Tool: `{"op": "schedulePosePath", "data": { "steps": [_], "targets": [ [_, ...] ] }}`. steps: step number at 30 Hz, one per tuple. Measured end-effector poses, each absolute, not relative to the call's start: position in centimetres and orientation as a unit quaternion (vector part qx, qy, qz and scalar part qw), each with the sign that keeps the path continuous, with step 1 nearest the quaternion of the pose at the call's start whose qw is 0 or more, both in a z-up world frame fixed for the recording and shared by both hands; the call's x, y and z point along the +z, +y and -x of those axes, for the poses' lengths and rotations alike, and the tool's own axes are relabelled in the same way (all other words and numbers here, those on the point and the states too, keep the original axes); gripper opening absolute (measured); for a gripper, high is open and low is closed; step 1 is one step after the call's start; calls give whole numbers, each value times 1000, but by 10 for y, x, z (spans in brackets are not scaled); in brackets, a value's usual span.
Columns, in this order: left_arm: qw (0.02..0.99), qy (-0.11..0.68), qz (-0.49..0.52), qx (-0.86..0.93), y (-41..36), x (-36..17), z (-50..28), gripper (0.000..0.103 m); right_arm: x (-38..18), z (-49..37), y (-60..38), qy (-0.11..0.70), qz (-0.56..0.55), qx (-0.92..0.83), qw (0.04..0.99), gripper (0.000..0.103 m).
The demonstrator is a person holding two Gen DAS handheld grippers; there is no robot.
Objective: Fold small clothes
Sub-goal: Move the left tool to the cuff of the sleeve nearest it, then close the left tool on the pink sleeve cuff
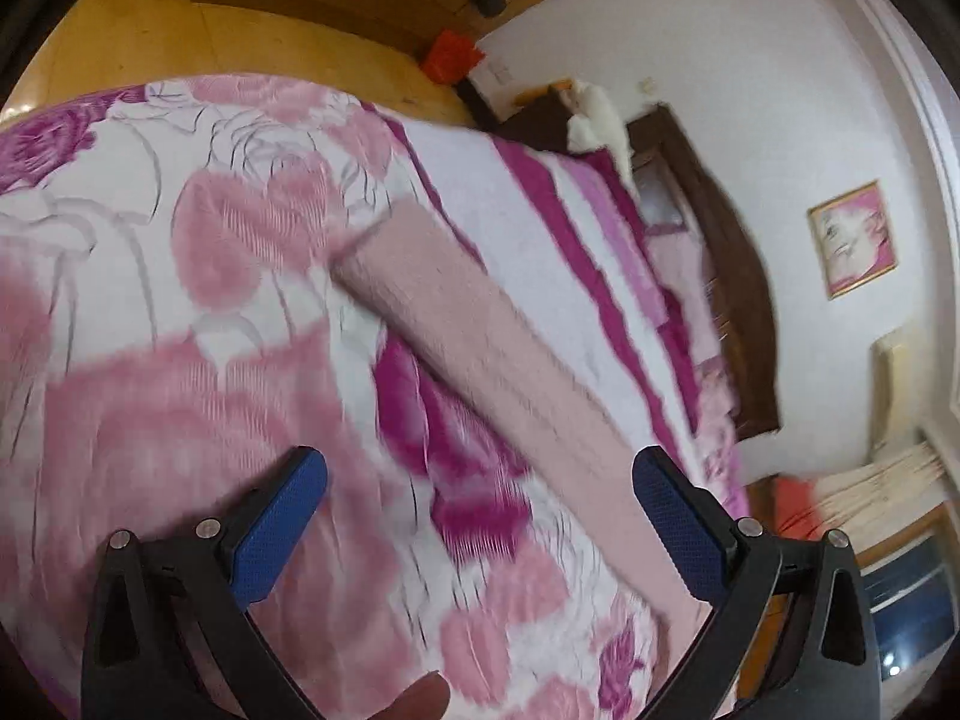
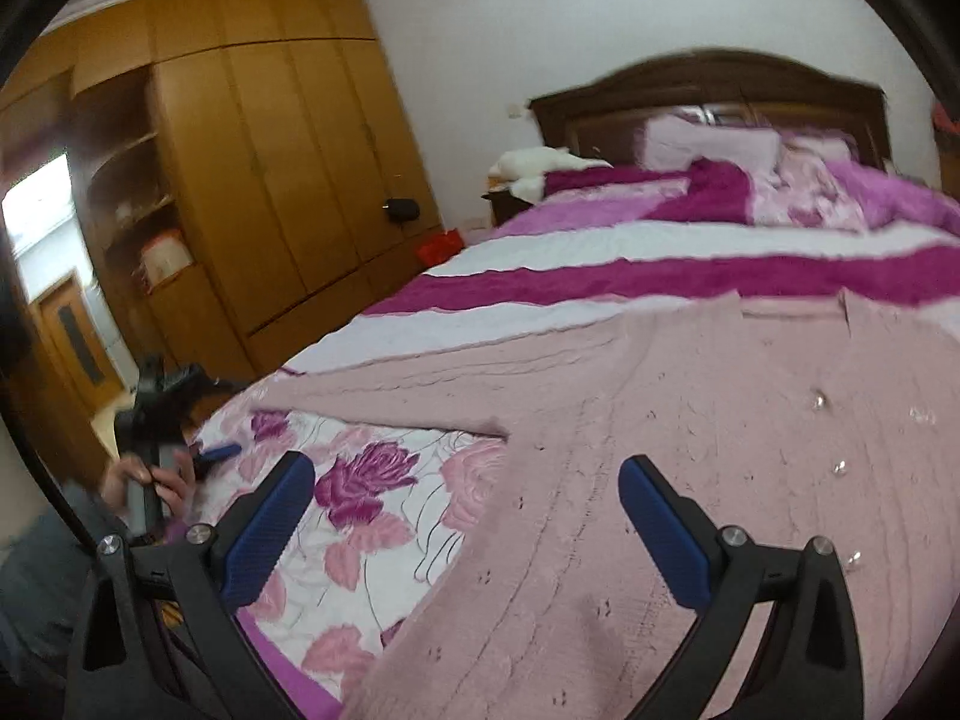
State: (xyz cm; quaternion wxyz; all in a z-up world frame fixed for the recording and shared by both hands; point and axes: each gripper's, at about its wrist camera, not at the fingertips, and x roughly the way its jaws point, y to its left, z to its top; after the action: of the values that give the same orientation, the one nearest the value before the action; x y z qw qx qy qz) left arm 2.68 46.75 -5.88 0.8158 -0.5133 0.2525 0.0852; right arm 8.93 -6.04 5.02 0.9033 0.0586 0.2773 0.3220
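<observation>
While both claws hang over the bed, neither grips anything: the right gripper [image 2: 465,498] has its blue fingers [image 2: 270,525] spread wide above the pink knitted sweater [image 2: 660,420], which lies flat on the flowered bedspread [image 2: 360,480]. Further left, the left gripper [image 1: 480,498], jaws also wide apart, hovers near the sweater's outstretched sleeve [image 1: 474,336]. Beyond lie purple pillows [image 2: 708,144], a dark wooden headboard [image 2: 720,90] and a tall wardrobe [image 2: 270,180].
</observation>
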Motion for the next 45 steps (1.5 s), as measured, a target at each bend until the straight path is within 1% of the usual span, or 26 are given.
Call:
{"op": "schedulePosePath", "data": {
  "steps": [2,6,10,15,16,18,19,25,26,28,31,32,33,34,35,37,41,45],
  "targets": [
    [825,230,510,77,476,-61,-29,84,51,-92,-67,270,-58,312,909,103],
    [830,232,501,84,486,-66,-43,84,46,-96,-81,271,-53,293,915,103],
    [840,229,486,74,500,-66,-65,84,34,-99,-89,292,-42,290,910,103],
    [839,198,504,60,519,-67,-74,84,28,-101,-97,295,-23,278,914,103],
    [840,188,505,60,521,-69,-72,84,28,-101,-100,293,-26,276,915,103],
    [838,167,515,67,525,-72,-64,75,29,-102,-105,291,-33,272,917,103],
    [839,160,516,67,524,-73,-62,73,28,-102,-107,292,-36,270,917,103],
    [846,135,511,67,512,-74,-51,72,15,-97,-113,303,-52,267,913,103],
    [846,135,510,76,512,-75,-52,71,14,-96,-113,307,-55,266,912,103],
    [847,136,505,97,511,-76,-53,65,13,-92,-114,312,-58,268,910,103],
    [843,145,501,133,511,-80,-56,50,15,-83,-116,306,-36,262,915,103],
    [837,149,504,152,513,-82,-55,39,17,-81,-117,305,-30,259,916,103],
    [831,150,509,168,514,-85,-53,25,18,-79,-117,303,-21,257,918,103],
    [823,151,517,182,516,-87,-51,16,19,-77,-118,302,-12,252,919,103],
    [809,151,533,197,521,-96,-46,0,20,-76,-117,303,-4,246,921,103],
    [792,141,561,194,527,-105,-39,0,24,-74,-117,304,7,235,923,103],
    [801,157,542,200,524,-101,-43,0,32,-67,-121,296,5,231,927,103],
    [799,161,544,200,524,-101,-43,0,34,-61,-124,294,11,229,928,103]
  ]
}}
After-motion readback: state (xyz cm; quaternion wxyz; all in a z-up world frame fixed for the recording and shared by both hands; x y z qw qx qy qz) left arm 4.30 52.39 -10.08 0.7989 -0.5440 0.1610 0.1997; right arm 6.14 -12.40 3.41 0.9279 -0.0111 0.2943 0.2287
